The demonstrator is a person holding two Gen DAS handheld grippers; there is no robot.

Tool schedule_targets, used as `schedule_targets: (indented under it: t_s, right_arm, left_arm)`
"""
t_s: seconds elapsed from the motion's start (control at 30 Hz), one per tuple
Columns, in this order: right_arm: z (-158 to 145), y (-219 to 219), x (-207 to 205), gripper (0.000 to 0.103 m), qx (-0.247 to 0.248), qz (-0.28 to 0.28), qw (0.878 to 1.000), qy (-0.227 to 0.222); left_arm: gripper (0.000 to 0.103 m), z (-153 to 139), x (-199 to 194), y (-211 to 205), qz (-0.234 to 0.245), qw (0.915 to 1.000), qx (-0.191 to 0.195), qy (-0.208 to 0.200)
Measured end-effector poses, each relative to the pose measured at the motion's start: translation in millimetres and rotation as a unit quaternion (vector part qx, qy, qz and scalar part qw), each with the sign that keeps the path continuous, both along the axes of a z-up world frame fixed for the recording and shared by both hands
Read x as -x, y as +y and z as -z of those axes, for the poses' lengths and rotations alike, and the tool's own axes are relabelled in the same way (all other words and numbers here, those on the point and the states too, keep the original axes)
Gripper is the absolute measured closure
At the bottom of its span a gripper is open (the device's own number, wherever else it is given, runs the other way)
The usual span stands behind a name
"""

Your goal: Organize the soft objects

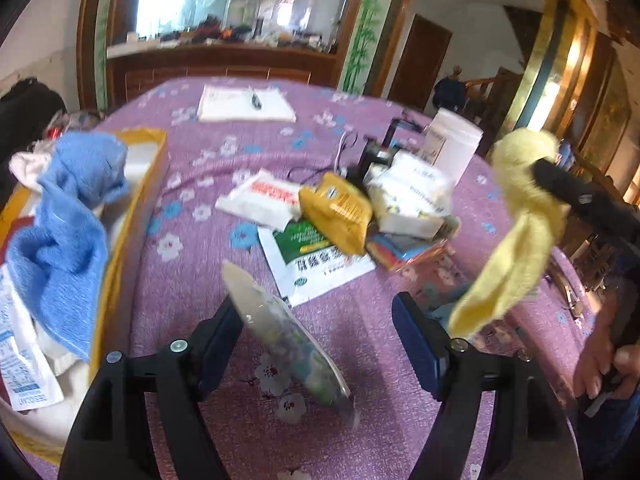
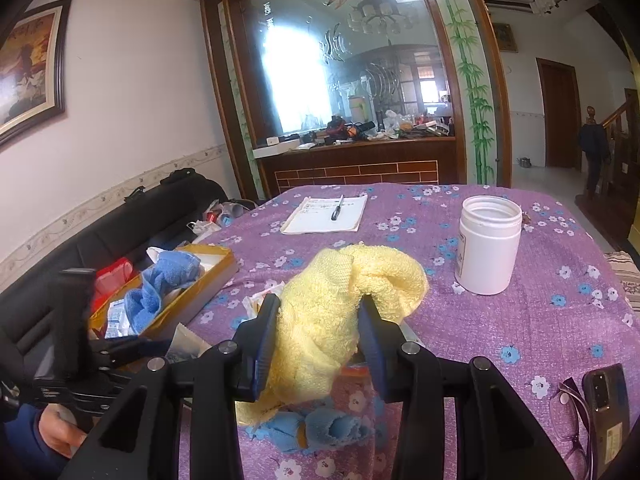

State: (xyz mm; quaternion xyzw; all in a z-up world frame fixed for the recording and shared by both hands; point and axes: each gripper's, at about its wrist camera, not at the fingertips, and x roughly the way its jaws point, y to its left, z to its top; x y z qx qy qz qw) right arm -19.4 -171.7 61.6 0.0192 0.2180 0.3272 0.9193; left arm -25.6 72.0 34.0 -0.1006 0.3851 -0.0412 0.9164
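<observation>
Purple bench cloth (image 2: 540, 300), strewn with small blue and white flowers.

Pale yellow terry on the towel (image 2: 320, 300) between black tool (image 2: 318, 344) arms with dark blue pads; sky blue on the second towel (image 1: 60, 240), in a mustard-yellow box (image 1: 136, 216) at the left edge. Crumpled blue on a small cloth (image 2: 320, 428) by the near edge. Plain white on the jar (image 2: 490, 248) and the notepad (image 2: 326, 220) with its black pen (image 2: 337, 208). Yellow on one packet (image 1: 336, 212), green and white on another (image 1: 316, 264), white with red print on a third (image 1: 264, 200).
</observation>
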Motion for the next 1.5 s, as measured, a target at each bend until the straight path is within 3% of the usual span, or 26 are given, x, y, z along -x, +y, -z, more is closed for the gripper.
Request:
schedule_targets:
  t_s: [0.03, 0.1, 0.13, 0.8, 1.07, 1.27, 1.5]
  right_arm:
    - [0, 0, 0, 0.06, -0.001, -0.001, 1.0, 0.0]
    - [-1, 0, 2, 0.06, -0.003, -0.003, 1.0, 0.001]
    - [-1, 0, 2, 0.06, -0.005, -0.004, 1.0, 0.002]
    - [2, 3, 4, 0.06, -0.011, -0.023, 1.0, 0.003]
    - [2, 12, 0, 0.06, -0.024, -0.039, 0.999, 0.023]
    - [-12, 48, 12, 0.06, -0.03, -0.084, 0.995, 0.04]
    - [-41, 131, 28, 0.06, -0.007, -0.153, 0.988, 0.023]
  left_arm:
    - [0.03, 4, -5, 0, -0.004, 0.9999, 0.001, 0.014]
    - [0.07, 12, -11, 3, -0.005, 0.9993, 0.012, 0.035]
    - [0.079, 14, -12, 4, -0.011, 0.999, 0.011, 0.041]
    - [0.089, -25, 15, 8, -0.009, 0.9991, 0.037, -0.017]
    - [0.089, -49, 35, 38, -0.029, 0.9967, 0.054, -0.053]
    - [0.089, -69, 62, 85, -0.067, 0.9927, 0.056, -0.083]
    - [0.089, -71, 92, 154, -0.139, 0.9836, 0.058, -0.1]
